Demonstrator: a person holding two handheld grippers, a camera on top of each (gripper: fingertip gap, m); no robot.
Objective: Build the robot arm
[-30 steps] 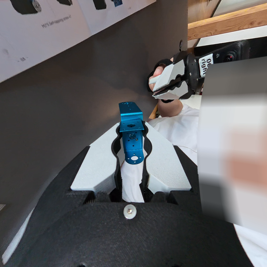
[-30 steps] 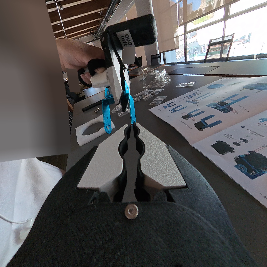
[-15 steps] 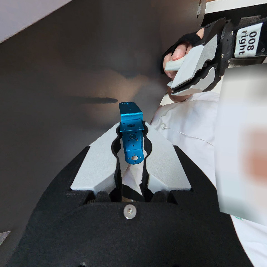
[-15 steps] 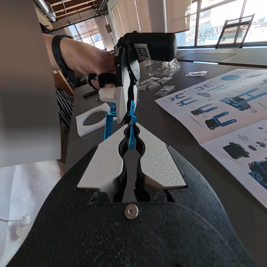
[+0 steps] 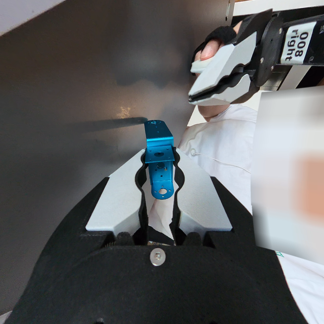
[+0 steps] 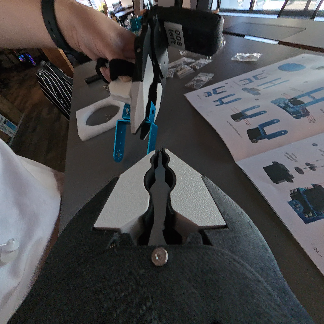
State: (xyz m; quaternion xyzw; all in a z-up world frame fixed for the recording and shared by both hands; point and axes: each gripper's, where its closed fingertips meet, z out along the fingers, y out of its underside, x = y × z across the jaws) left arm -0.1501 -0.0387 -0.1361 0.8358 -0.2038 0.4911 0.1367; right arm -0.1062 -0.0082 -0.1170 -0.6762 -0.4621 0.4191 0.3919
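My left gripper [image 5: 159, 151] is shut on a blue metal U-bracket assembly [image 5: 158, 140], which sticks out past the fingertips and back between the fingers. In the right wrist view the left gripper [image 6: 140, 133] points down over the dark table [image 6: 184, 140], and the bracket's two blue arms [image 6: 119, 140] hang below it. My right gripper [image 6: 160, 151] is shut, with its tips just under the nearer blue arm. I cannot tell if something tiny is pinched in the tips. In the left wrist view the right gripper [image 5: 191, 100] is up and to the right of the bracket.
A large printed instruction sheet [image 6: 263, 114] lies on the right of the table. A white foam piece with a round hole [image 6: 98, 119] sits at the left. Several small clear bags [image 6: 199, 80] and a black rod [image 6: 91, 78] lie farther back. A person's white shirt [image 5: 219, 149] is close by. Across from one pair of fingers to the other is roughly 6 cm.
The left gripper with the bracket has tilted further downward. The right gripper has come closer to it. The bracket's arm, which overlapped the right fingertips half a second ago, is now just above them.
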